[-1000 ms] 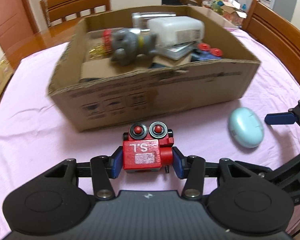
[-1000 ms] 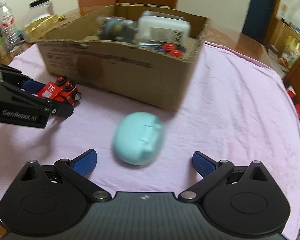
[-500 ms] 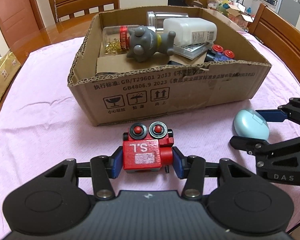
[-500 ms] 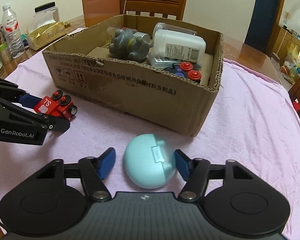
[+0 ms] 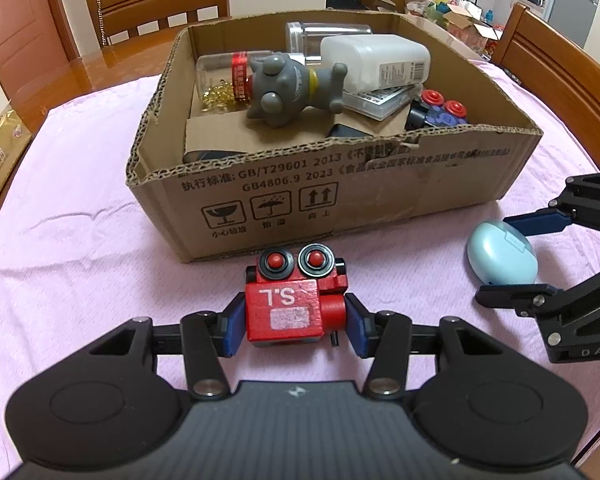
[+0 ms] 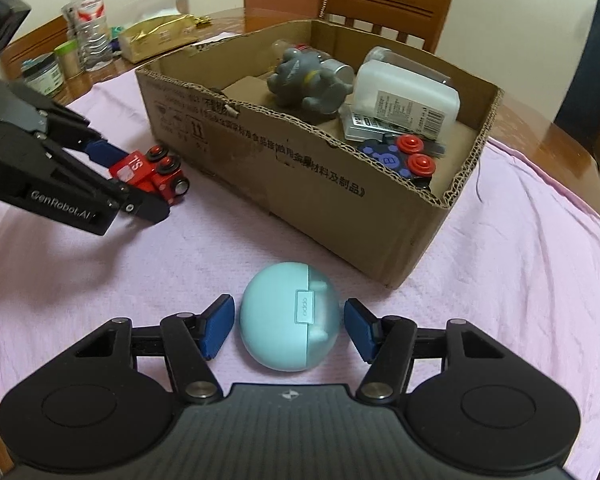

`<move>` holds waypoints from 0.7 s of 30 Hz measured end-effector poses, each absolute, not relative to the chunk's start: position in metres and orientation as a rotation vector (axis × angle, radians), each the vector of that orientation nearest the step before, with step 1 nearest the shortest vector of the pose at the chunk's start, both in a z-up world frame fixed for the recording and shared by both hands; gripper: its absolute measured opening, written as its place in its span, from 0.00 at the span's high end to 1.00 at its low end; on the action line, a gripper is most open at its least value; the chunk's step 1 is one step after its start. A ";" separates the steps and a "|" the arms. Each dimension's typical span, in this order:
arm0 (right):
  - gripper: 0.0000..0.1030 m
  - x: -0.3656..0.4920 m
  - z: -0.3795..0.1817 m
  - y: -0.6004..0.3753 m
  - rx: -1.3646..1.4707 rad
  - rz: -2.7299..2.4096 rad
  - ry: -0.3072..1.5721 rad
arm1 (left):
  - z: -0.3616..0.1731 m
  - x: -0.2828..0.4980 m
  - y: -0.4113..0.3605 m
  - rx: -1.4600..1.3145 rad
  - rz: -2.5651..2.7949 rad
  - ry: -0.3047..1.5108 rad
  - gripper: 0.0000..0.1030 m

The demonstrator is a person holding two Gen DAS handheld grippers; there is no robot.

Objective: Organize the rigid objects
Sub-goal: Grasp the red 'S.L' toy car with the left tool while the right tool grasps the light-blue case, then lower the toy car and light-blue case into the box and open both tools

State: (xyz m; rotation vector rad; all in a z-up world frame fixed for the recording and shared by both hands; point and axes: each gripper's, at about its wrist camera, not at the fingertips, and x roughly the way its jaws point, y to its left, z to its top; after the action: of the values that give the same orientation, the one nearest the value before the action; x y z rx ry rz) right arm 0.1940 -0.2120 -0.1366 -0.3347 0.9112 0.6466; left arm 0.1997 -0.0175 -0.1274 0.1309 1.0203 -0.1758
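Right now both grippers sit low over the pink cloth (image 6: 500,240), in front of the box (image 5: 340,184).

L gripper (image 5: 296,322): pinching the red toy car (image 5: 290,304) by its two sides, blue pads flat on the block. Car sits on the cloth just short of the box's near wall, wheels facing the box. Looks like painted wood: stiff, light, won't crush. Flat sides = good purchase; grip looks square, no tilt.

R gripper (image 6: 290,326): jaws closing round the teal case (image 6: 286,316). Case lies between the pads, but a thin gap shows each side in the R wrist view, so not pinched yet. Case rests on the cloth near the box's front corner.

Case handling, my guess: smooth hard plastic, egg-shaped, light. Curved shell likely slippery; pads could squeeze it forward and out. Best hold = across the widest part, pads centred, not on the hinged lid seam alone. Lid might pop if squeezed off-centre.

Box already holds a grey figure (image 5: 296,88), white bottle (image 5: 376,62), a jar, small bits. Free space at the front left for both items.
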 end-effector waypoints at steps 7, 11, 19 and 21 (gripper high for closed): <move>0.44 0.194 -0.134 -0.209 -0.335 0.637 0.931 | -0.124 0.200 -0.019 0.133 -0.191 1.036 0.53; 0.44 0.193 -0.132 -0.208 -0.340 0.624 0.956 | -0.113 0.198 -0.018 0.137 -0.220 1.039 0.53; 0.44 0.184 -0.113 -0.213 -0.370 0.646 0.973 | -0.067 0.188 -0.018 0.174 -0.302 1.041 0.53; 0.44 0.182 -0.102 -0.215 -0.365 0.660 0.968 | -0.054 0.188 -0.017 0.177 -0.320 1.034 0.53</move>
State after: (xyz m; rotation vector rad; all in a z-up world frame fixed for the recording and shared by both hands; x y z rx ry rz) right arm 0.1818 -0.2153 -0.1024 -0.3647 0.9681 0.6598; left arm 0.1881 -0.0175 -0.0543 0.1767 1.0341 -0.3203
